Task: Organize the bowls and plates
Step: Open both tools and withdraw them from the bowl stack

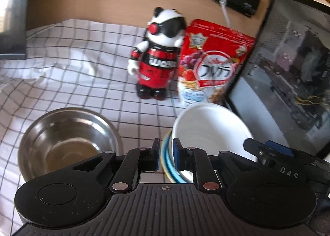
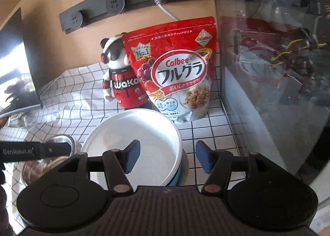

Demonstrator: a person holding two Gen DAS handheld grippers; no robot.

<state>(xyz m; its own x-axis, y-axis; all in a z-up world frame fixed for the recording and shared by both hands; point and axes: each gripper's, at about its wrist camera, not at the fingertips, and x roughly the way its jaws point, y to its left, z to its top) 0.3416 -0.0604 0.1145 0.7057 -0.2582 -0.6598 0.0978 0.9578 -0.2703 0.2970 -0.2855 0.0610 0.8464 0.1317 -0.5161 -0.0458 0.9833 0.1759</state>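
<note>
A white bowl (image 1: 210, 132) sits on top of a stack of bowls with blue and cream rims (image 1: 167, 160) on the checked cloth. My left gripper (image 1: 167, 154) is shut on the stack's left rim, which shows between its pads. A steel bowl (image 1: 66, 139) stands apart on the left. In the right wrist view my right gripper (image 2: 167, 157) is open and straddles the right wall of the white bowl (image 2: 140, 132): one pad is over the inside and one is outside, neither pressing. The blue-rimmed bowl (image 2: 176, 176) shows beneath it.
A panda figurine (image 1: 156, 56) and a red cereal bag (image 2: 175, 66) stand behind the bowls against the wall. A glass-fronted cabinet (image 2: 268, 60) closes off the right side. A socket rail (image 2: 115, 7) runs along the wall, and a dark screen (image 1: 12, 13) is at far left.
</note>
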